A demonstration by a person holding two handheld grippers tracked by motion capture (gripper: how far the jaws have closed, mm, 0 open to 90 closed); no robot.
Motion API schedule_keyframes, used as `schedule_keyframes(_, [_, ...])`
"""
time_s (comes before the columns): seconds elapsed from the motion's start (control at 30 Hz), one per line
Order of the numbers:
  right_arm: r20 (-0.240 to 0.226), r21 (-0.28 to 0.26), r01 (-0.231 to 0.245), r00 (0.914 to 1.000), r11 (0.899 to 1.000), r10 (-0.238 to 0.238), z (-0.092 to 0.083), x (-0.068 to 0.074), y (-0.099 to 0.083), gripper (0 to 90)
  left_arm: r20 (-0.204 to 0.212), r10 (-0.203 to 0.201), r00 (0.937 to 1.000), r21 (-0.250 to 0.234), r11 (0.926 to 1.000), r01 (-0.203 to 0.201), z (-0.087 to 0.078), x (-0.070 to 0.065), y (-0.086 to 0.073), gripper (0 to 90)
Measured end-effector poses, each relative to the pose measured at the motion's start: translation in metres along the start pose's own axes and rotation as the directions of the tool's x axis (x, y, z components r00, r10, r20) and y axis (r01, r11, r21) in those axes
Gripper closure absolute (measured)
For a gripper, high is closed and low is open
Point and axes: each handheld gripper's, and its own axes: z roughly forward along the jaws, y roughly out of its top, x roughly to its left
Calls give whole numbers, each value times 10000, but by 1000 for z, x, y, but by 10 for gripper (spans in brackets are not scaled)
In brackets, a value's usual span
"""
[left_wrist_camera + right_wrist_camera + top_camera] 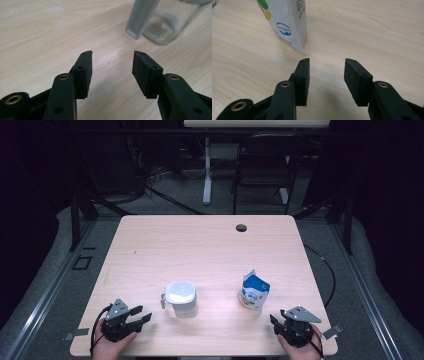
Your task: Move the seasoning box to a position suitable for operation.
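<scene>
A: Start from the high view. What sits on the pale wooden counter (200, 245)?

B: Two things near the front edge. A clear glass pitcher with a white lid and a side handle (180, 298) stands left of centre, and a white-and-blue milk carton with its top torn open (254, 291) stands upright to its right, the two well apart.

A: And the claws?

B: The left claw (142, 314) rests at the front left corner in the person's hand, pointing toward the pitcher, near it but apart. The right claw (275, 322) is at the front right corner, just in front of the carton and not touching it. A dark round hole (241, 227) marks the far side of the counter.

A: The left gripper view?

B: The left claw (112, 72) is released, its black jaws spread with bare wood between them. The pitcher (165, 22) stands ahead and to the right, its handle hanging down toward the claw, clear of the pads.

A: The right gripper view?

B: The right claw (326, 80) is also released, nothing between its jaws. The carton (287, 22) stands ahead and to the left, its bottom corner just beyond the left jaw's tip, not touching.
</scene>
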Motion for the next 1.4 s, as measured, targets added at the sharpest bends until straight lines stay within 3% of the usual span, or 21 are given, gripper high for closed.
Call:
schedule_keyframes(0.1, [-47,-48,189,9998,9998,-189,-2,2,2,596,108,-33,9999,-322,9995,37,-4,0,3,486])
schedule_keyframes(0.2, [-21,-137,421,9991,9990,-422,-4,6,4,613,158,-339,9993,-518,9981,347,-6,-1,5,472])
schedule_keyframes(0.37, [-52,-33,898,9959,9960,-898,-8,12,6,650,302,-295,9991,-363,9989,306,-9,-1,8,552])
schedule_keyframes(0.47, [-177,-150,807,9966,9966,-809,-8,12,4,626,484,-127,9987,-365,9992,145,-8,-3,11,564])
schedule_keyframes(0.6, [-411,-442,390,9983,9983,-408,-10,9,5,562,331,32,9994,-537,9986,-14,-5,-5,14,549])
schedule_keyframes(0.7, [-538,-495,175,9983,9986,-202,-9,9,6,514,250,-84,9997,-608,9981,99,-5,-5,16,548])
schedule_keyframes(0.9, [-599,-434,550,9965,9975,-575,-11,13,8,533,462,-301,9985,-658,9973,331,-5,-11,25,533])
schedule_keyframes(1.03, [-691,-381,738,9947,9965,-763,-13,13,8,550,449,12,9990,-518,9987,11,1,-16,32,524])
schedule_keyframes(1.23, [-700,-686,454,9963,9966,-503,-15,13,7,534,544,268,9982,-477,9986,-242,15,-24,45,470])
schedule_keyframes(1.4, [-868,-718,628,9938,9954,-690,-15,14,3,531,335,380,9987,-348,9987,-368,27,-28,52,524])
